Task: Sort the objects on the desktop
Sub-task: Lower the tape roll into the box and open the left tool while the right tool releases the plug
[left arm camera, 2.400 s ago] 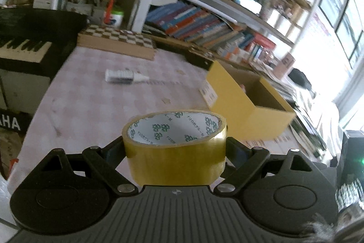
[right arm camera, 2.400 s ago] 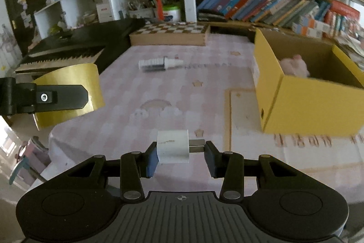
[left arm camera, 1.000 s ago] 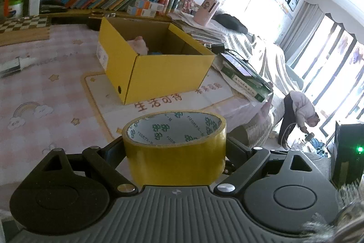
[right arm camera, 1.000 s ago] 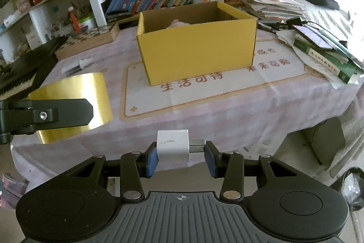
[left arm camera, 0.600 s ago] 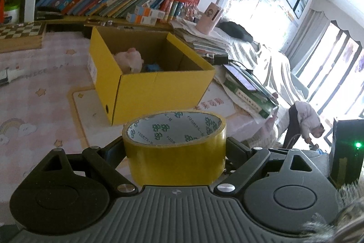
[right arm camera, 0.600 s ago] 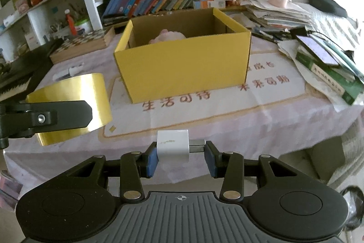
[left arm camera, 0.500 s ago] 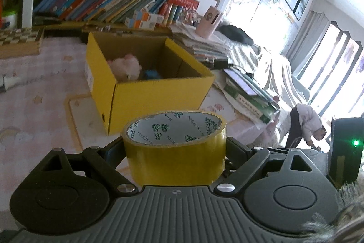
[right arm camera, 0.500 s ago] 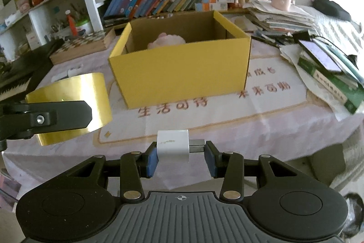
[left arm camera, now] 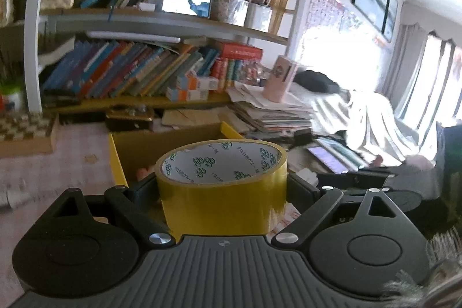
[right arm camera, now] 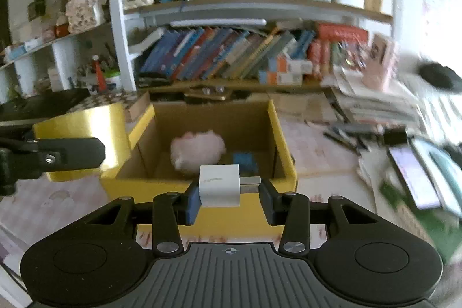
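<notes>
My left gripper [left arm camera: 222,186] is shut on a roll of yellow tape [left arm camera: 222,192] and holds it over the near left part of the open yellow box [left arm camera: 117,158]. In the right wrist view the tape [right arm camera: 83,129] and the left gripper's finger [right arm camera: 72,153] show at the left, beside the box's left wall. My right gripper [right arm camera: 229,189] is shut on a white charger plug [right arm camera: 219,185] just above the box's near wall [right arm camera: 225,218]. Inside the box lie a pink plush toy [right arm camera: 196,150] and a small blue item [right arm camera: 244,159].
The box stands on a pink checkered tablecloth [right arm camera: 43,207]. A chessboard box [left arm camera: 26,134] sits at the back left. Bookshelves [right arm camera: 231,54] line the back. Stacked papers, books and a tablet [right arm camera: 415,172] crowd the right side of the table.
Both grippers have moved forward and up to the box with their loads; the view now looks down into the box. The grips have not changed.
</notes>
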The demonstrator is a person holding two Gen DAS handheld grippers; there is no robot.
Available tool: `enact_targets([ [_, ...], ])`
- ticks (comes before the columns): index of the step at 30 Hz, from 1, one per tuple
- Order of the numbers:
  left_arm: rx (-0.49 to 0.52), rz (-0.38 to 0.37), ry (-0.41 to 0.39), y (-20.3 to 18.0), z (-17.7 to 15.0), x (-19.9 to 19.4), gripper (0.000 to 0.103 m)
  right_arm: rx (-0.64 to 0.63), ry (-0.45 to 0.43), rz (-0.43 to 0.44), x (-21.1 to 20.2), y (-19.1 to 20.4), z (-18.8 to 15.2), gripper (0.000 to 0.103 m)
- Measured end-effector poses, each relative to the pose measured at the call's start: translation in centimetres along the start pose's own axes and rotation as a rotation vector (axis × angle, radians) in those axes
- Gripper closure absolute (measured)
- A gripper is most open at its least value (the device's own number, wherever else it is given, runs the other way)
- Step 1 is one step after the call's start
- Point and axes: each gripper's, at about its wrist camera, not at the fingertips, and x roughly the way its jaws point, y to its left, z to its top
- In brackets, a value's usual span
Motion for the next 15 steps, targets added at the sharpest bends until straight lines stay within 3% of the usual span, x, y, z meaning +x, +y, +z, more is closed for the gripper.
enact_targets([
  [8,0.136,0.073,0.069,-0.5,1.4,6.4,0.012,-0.290,0.027,0.085,5.9,-0.5,3.2,0.061],
  [15,0.178,0.128,0.184,0.7,1.5,11.6,0.012,-0.598,0.153,0.145,12.2,0.7,3.7,0.061],
])
